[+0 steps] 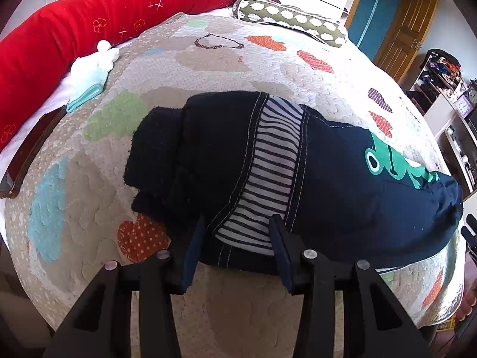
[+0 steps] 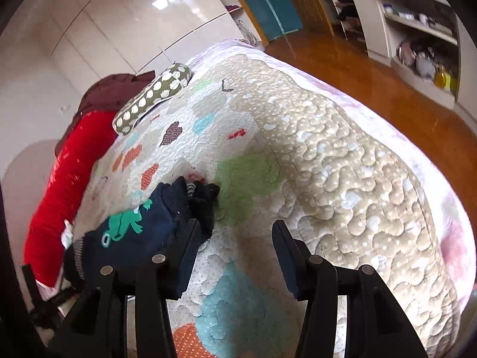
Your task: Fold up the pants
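The dark navy pants point(image 1: 342, 179) lie folded in a bundle on the quilted bedspread point(image 1: 208, 59), with a striped waistband lining point(image 1: 268, 164) and a green frog print point(image 1: 396, 164) showing. My left gripper point(image 1: 239, 219) stands open at the bundle's near edge; the striped part lies between its fingers and the pads do not press on it. In the right wrist view the pants point(image 2: 155, 217) sit just left of my right gripper point(image 2: 236, 223). It is open over bare quilt point(image 2: 328, 164), with nothing between its fingers.
A long red pillow point(image 1: 59, 38) runs along the bed's far side, with a folded white and mint cloth point(image 1: 89, 74) beside it. A green patterned bolster point(image 1: 292, 18) lies at the far end. Beyond the bed's edge are wooden floor point(image 2: 357, 68) and shelves point(image 2: 417, 29).
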`<state>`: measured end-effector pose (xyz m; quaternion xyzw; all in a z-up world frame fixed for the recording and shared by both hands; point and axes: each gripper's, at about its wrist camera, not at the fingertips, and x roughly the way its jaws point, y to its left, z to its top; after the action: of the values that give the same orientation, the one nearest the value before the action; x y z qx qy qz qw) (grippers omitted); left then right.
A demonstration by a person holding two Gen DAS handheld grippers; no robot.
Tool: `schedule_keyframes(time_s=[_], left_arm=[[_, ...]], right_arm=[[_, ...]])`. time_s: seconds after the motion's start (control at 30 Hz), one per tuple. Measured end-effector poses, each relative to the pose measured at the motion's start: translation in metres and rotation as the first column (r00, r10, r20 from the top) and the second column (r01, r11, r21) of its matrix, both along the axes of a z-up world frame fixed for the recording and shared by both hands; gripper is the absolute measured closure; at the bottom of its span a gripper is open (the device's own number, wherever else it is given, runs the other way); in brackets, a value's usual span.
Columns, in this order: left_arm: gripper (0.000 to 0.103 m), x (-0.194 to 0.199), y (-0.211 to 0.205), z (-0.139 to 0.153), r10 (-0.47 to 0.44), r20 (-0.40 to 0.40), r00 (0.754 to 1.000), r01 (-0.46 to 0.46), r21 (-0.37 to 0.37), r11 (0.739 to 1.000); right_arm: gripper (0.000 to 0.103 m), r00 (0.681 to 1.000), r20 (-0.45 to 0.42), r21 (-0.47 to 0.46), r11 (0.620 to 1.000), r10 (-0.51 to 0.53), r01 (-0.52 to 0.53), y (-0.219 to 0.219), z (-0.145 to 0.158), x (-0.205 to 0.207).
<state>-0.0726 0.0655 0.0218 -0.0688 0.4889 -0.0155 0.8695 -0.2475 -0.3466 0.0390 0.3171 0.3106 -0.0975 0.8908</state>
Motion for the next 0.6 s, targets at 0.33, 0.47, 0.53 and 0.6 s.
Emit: schedule_keyframes(time_s=[0.33,0.47,0.53,0.6], left_arm=[[0.059,-0.001,-0.001,-0.001,-0.003,0.005,1.0,0.003,0.004,1.0],[0.059,-0.001,-0.001,-0.002,-0.002,0.004,1.0,0.002,0.001,1.0],[0.059,-0.001,-0.002,-0.002,-0.001,0.005,1.0,0.001,0.003,1.0],[0.059,-0.001,-0.002,-0.001,0.0,0.004,1.0,0.0,0.004,1.0]], right_arm=[[0.039,0.995,0.031,0.176,0.979,0.099,-0.103,0.016,-0.016,0.023],[0.033,0.992,0.007,0.21,0.97,0.127,-0.126,0.032,-0.03,0.043],[0.032,0.994,0.021,0.199,0.973,0.111,-0.113,0.037,-0.03,0.045],[0.032,0.992,0.031,0.197,0.973,0.119,-0.123,0.042,-0.029,0.049]])
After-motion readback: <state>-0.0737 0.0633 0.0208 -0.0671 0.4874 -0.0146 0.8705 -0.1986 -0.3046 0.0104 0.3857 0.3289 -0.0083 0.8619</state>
